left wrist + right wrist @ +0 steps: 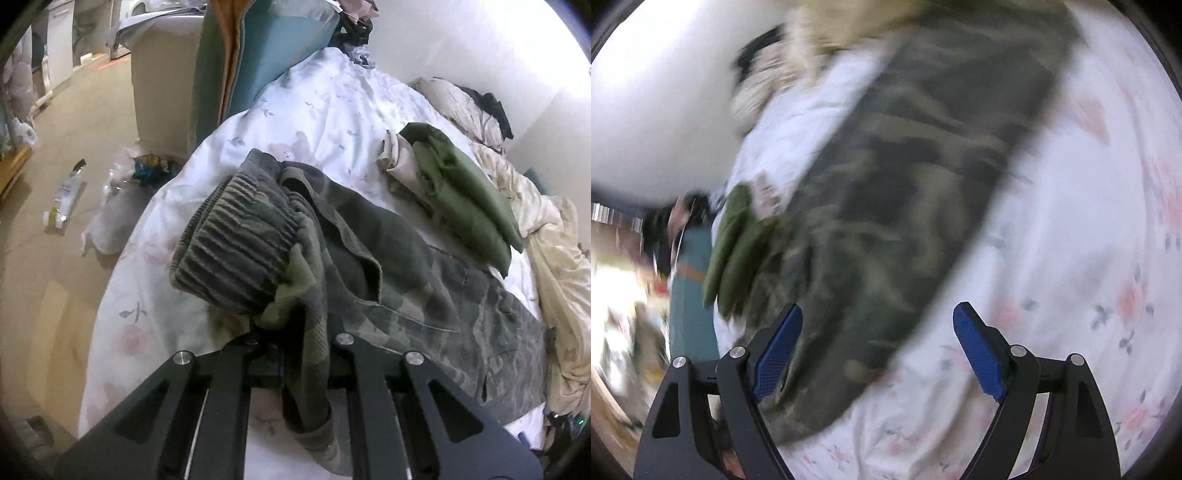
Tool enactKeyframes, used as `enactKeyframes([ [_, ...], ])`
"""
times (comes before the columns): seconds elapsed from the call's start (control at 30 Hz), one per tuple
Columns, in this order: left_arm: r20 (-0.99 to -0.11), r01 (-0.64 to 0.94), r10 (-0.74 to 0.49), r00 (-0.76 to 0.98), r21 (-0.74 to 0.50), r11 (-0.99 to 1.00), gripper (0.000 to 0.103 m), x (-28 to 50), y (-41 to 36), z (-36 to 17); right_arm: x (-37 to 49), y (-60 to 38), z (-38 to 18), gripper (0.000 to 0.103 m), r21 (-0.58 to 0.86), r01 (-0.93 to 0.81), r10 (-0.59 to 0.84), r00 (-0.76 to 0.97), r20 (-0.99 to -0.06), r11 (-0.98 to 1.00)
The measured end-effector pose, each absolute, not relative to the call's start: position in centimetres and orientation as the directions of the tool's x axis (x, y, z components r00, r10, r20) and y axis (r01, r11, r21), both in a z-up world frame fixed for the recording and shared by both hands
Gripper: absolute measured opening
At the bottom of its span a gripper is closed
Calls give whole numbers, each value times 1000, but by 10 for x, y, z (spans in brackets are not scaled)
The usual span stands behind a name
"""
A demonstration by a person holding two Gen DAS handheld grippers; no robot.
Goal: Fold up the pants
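Lying spread across the floral bed sheet (332, 110): camouflage pants (424, 295), ribbed waistband bunched and clamped in the left gripper (295, 343). Hovering spread wide, holding nothing: right gripper (877, 325). Risking a lopsided fold, the heavy bunch slipping or dragging toward the green garment (465, 199)

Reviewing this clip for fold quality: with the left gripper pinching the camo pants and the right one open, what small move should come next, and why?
Probably carry the left gripper forward and lay its lifted ribbed cuff over the camo pants spread on the floral sheet. The cuff end hangs bunched, while the right gripper is open and holds nothing. The right view is blurred.
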State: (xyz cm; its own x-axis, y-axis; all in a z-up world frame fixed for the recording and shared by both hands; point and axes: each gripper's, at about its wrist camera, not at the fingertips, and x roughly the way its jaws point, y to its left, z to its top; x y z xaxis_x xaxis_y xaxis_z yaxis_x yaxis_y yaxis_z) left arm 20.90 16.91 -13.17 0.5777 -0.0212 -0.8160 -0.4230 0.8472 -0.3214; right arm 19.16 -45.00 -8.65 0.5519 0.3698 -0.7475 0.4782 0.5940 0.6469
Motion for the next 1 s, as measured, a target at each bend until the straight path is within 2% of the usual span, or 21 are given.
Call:
enactKeyframes([
  [0.1,-821,-440,-19,570,-325,837,7,208,166,-135,183,-474,-115,82,672,552,383,556,-738,493],
  [0.2,-829,-457,-15,559,-323,829,7,209,167,-137,198,-499,-123,79,678,557,333,598,-728,480],
  [0.3,-833,-457,-8,554,-311,833,7,210,166,-136,217,-529,-129,72,697,538,294,649,-701,474],
  [0.47,-839,-458,-6,545,-303,836,7,209,167,-137,244,-600,-135,50,709,538,191,719,-668,455],
  [0.57,-834,-452,-6,551,-304,839,7,209,167,-139,254,-634,-142,43,731,531,180,743,-645,428],
  [0.63,-835,-457,-8,550,-309,834,7,209,167,-140,260,-646,-141,43,722,524,157,750,-643,451],
  [0.73,-838,-465,3,545,-299,833,7,212,164,-141,267,-659,-147,34,715,530,138,751,-645,456],
  [0.8,-842,-464,18,539,-279,841,7,213,161,-141,271,-666,-148,24,719,527,137,756,-641,454],
  [0.83,-844,-466,21,536,-276,841,7,213,161,-141,273,-668,-148,12,704,536,128,746,-653,466],
  [0.87,-844,-468,19,536,-278,839,7,213,162,-141,274,-670,-146,7,685,546,113,737,-667,483],
  [1.0,-828,-465,-40,560,-353,812,6,210,173,-138,269,-662,-127,4,686,518,63,773,-631,510],
])
